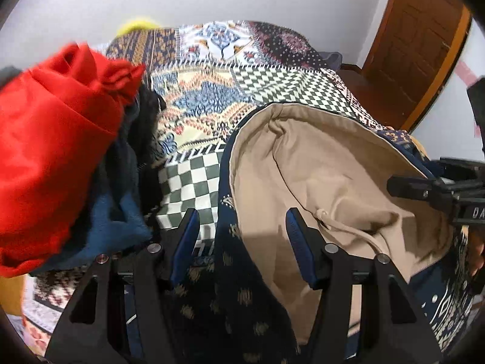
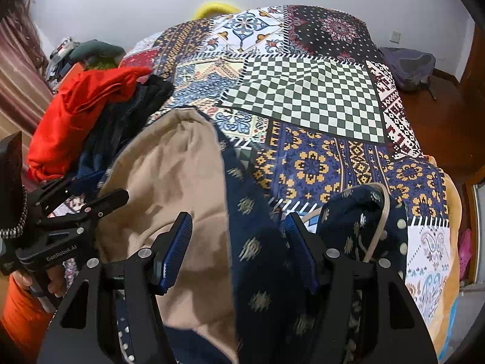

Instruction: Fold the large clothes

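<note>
Navy patterned hooded garment (image 2: 257, 257) with tan lining, spread on a bed under a patchwork bedspread (image 2: 306, 103). Left gripper (image 1: 242, 242) and right gripper (image 2: 238, 242) over the garment, jaws apart, gripping nothing. "GenRobot.AI" readable on the left gripper. Red clothing (image 1: 51, 151) heaped left of the garment. White wall and wooden door (image 1: 424, 39) behind the bed.

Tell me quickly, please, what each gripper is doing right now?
Left gripper: open, holding nothing, above the navy patterned, beige-lined hooded garment.
Right gripper: open, holding nothing, above that garment.
</note>
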`<action>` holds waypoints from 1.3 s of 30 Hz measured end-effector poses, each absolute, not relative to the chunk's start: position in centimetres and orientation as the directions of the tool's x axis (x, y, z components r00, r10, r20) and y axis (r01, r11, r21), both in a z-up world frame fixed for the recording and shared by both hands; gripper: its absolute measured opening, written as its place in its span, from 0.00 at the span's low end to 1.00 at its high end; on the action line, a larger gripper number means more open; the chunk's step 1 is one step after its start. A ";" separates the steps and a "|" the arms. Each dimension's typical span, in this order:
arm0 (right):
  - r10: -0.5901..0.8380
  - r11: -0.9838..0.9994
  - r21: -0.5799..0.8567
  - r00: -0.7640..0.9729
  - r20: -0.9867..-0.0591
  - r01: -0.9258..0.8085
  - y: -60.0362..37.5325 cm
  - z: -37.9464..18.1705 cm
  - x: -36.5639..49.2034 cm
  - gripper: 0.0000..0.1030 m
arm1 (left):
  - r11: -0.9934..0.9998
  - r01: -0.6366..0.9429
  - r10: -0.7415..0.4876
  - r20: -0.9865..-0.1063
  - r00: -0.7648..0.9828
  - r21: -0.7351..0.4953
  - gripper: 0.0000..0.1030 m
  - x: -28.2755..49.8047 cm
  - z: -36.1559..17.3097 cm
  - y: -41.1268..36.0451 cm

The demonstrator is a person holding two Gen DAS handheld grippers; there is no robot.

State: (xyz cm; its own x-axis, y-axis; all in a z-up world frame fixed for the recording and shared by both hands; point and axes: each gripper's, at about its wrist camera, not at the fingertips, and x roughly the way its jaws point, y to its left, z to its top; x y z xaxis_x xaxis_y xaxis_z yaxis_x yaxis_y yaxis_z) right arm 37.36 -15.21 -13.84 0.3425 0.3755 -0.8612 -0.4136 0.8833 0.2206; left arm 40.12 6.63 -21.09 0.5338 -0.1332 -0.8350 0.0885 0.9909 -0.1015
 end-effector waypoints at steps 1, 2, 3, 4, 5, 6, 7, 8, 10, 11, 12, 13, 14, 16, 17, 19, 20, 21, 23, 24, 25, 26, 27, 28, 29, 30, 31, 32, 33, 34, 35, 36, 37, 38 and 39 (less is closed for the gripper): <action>0.374 0.884 0.220 0.344 -0.861 -0.412 -15.1 -14.1 37.5 0.57 | 0.990 0.079 -0.140 -0.838 0.527 -0.116 0.56 40.5 -21.4 6.8; 0.374 0.885 0.218 0.346 -0.860 -0.412 -15.0 -14.2 37.7 0.52 | 0.989 0.069 -0.149 -0.839 0.524 -0.132 0.54 40.8 -21.7 6.9; 0.370 0.885 0.214 0.348 -0.861 -0.413 -14.9 -14.3 37.7 0.45 | 0.986 0.063 -0.164 -0.837 0.523 -0.153 0.47 41.1 -21.9 7.1; 0.369 0.885 0.211 0.349 -0.861 -0.414 -15.1 -14.3 37.8 0.41 | 0.984 0.060 -0.174 -0.837 0.518 -0.168 0.43 41.3 -22.1 7.1; 0.366 0.885 0.207 0.350 -0.862 -0.416 -15.0 -14.4 37.9 0.32 | 0.983 0.058 -0.178 -0.837 0.517 -0.173 0.34 41.5 -22.3 7.1; 0.362 0.885 0.201 0.351 -0.864 -0.419 -14.9 -14.5 37.9 0.27 | 0.983 0.057 -0.179 -0.835 0.520 -0.175 0.23 41.6 -22.4 7.0; 0.359 0.885 0.196 0.353 -0.864 -0.422 -15.0 -14.5 37.9 0.23 | 0.983 0.059 -0.179 -0.833 0.523 -0.174 0.19 41.5 -22.4 6.9; 0.356 0.886 0.187 0.362 -0.861 -0.425 -15.0 -14.5 37.8 0.16 | 0.983 0.064 -0.182 -0.828 0.530 -0.174 0.11 41.4 -22.3 6.8; 0.365 0.881 0.187 0.375 -0.852 -0.434 -15.2 -14.1 37.4 0.11 | 0.981 0.074 -0.189 -0.815 0.548 -0.177 0.07 40.9 -22.0 6.7; 0.373 0.878 0.190 0.379 -0.847 -0.439 -15.4 -13.9 37.1 0.09 | 0.981 0.081 -0.191 -0.808 0.557 -0.176 0.07 40.6 -21.6 6.6; 0.382 0.874 0.192 0.385 -0.840 -0.447 -15.6 -13.4 36.6 0.08 | 0.981 0.090 -0.193 -0.802 0.566 -0.173 0.07 40.2 -21.1 6.5; 0.386 0.871 0.191 0.392 -0.835 -0.452 -15.7 -13.1 36.3 0.08 | 0.980 0.099 -0.197 -0.794 0.575 -0.172 0.06 39.8 -20.6 6.4; 0.388 0.869 0.189 0.396 -0.832 -0.457 -15.8 -12.8 36.0 0.08 | 0.979 0.110 -0.204 -0.786 0.584 -0.172 0.06 39.3 -20.1 6.3; 0.396 0.864 0.185 0.406 -0.824 -0.468 -16.0 -12.0 35.0 0.08 | 0.976 0.132 -0.217 -0.770 0.601 -0.171 0.06 38.2 -18.8 6.1; 0.400 0.862 0.184 0.412 -0.819 -0.472 -16.2 -11.6 34.5 0.07 | 0.974 0.148 -0.226 -0.760 0.609 -0.171 0.06 37.4 -18.1 5.9; 0.407 0.855 0.177 0.420 -0.811 -0.487 -16.4 -10.8 33.1 0.07 | 0.972 0.166 -0.234 -0.751 0.617 -0.166 0.06 36.3 -17.3 5.6; 0.407 0.854 0.173 0.425 -0.809 -0.490 -16.4 -10.6 32.7 0.07 | 0.972 0.173 -0.235 -0.750 0.619 -0.162 0.06 35.7 -17.0 5.3; 0.408 0.851 0.166 0.428 -0.807 -0.498 -16.5 -10.3 31.9 0.07 | 0.971 0.179 -0.237 -0.748 0.619 -0.159 0.06 35.0 -16.8 5.2; 0.409 0.848 0.162 0.430 -0.805 -0.504 -16.7 -10.1 30.8 0.07 | 0.970 0.190 -0.236 -0.748 0.620 -0.149 0.06 33.8 -16.5 4.8; 0.411 0.844 0.159 0.427 -0.805 -0.512 -16.8 -10.0 30.0 0.07 | 0.970 0.196 -0.234 -0.749 0.620 -0.141 0.06 33.1 -16.4 4.6; 0.416 0.839 0.158 0.426 -0.804 -0.521 -16.9 -9.9 29.3 0.07 | 0.970 0.202 -0.235 -0.749 0.619 -0.138 0.06 32.4 -16.4 4.5; 0.426 0.830 0.163 0.419 -0.802 -0.533 -17.1 -9.8 28.6 0.07 | 0.967 0.213 -0.242 -0.748 0.618 -0.137 0.05 31.6 -16.4 4.3; 0.439 0.821 0.171 0.410 -0.800 -0.545 -17.2 -9.8 28.2 0.08 | 0.966 0.218 -0.245 -0.747 0.617 -0.137 0.05 30.9 -16.4 4.2; 0.451 0.812 0.179 0.403 -0.796 -0.556 -17.3 -9.8 27.7 0.08 | 0.965 0.223 -0.247 -0.748 0.616 -0.136 0.05 30.2 -16.4 4.1; 0.454 0.807 0.179 0.399 -0.796 -0.563 -17.3 -9.8 27.2 0.08 | 0.964 0.228 -0.250 -0.749 0.613 -0.136 0.05 29.5 -16.4 4.0; 0.445 0.807 0.166 0.398 -0.802 -0.567 -17.3 -9.8 26.7 0.08 | 0.964 0.229 -0.251 -0.750 0.611 -0.136 0.05 29.0 -16.5 3.9; 0.438 0.807 0.158 0.399 -0.806 -0.569 -17.3 -9.9 26.2 0.08 | 0.964 0.230 -0.249 -0.753 0.609 -0.133 0.05 28.3 -16.6 3.8; 0.435 0.808 0.155 0.397 -0.808 -0.569 -17.4 -10.0 26.0 0.08 | 0.965 0.228 -0.243 -0.755 0.609 -0.127 0.05 27.6 -16.8 3.8; 0.429 0.811 0.156 0.393 -0.813 -0.565 -17.6 -10.2 25.6 0.08 | 0.966 0.227 -0.240 -0.757 0.608 -0.124 0.05 27.2 -16.9 3.8; 0.428 0.813 0.162 0.387 -0.817 -0.559 -17.8 -10.5 25.5 0.08 | 0.967 0.225 -0.237 -0.761 0.604 -0.122 0.05 26.7 -17.1 3.9; 0.426 0.817 0.166 0.385 -0.819 -0.552 -18.1 -10.8 25.2 0.08 | 0.967 0.223 -0.233 -0.767 0.598 -0.120 0.05 26.3 -17.4 3.9; 0.421 0.821 0.165 0.385 -0.821 -0.547 -18.3 -10.9 25.0 0.08 | 0.967 0.222 -0.234 -0.770 0.594 -0.122 0.05 26.0 -17.8 4.0; 0.416 0.825 0.164 0.385 -0.824 -0.541 -18.5 -11.1 24.8 0.08 | 0.967 0.218 -0.237 -0.774 0.587 -0.130 0.05 25.6 -18.1 4.1; 0.408 0.834 0.164 0.388 -0.826 -0.527 -18.8 -11.5 24.5 0.08 | 0.967 0.212 -0.238 -0.779 0.580 -0.138 0.05 25.3 -18.5 4.3; 0.403 0.840 0.165 0.390 -0.828 -0.517 -19.0 -11.7 24.4 0.08 | 0.967 0.205 -0.242 -0.789 0.566 -0.149 0.05 25.0 -19.1 4.5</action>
State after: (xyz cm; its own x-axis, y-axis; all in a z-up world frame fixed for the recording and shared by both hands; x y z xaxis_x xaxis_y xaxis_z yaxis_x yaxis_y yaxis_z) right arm 24.35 -19.00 -11.73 0.3903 0.4027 -0.8280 -0.5168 0.8400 0.1650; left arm 25.01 4.45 -19.07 0.5656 -0.2416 -0.7885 0.2048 0.9673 -0.1494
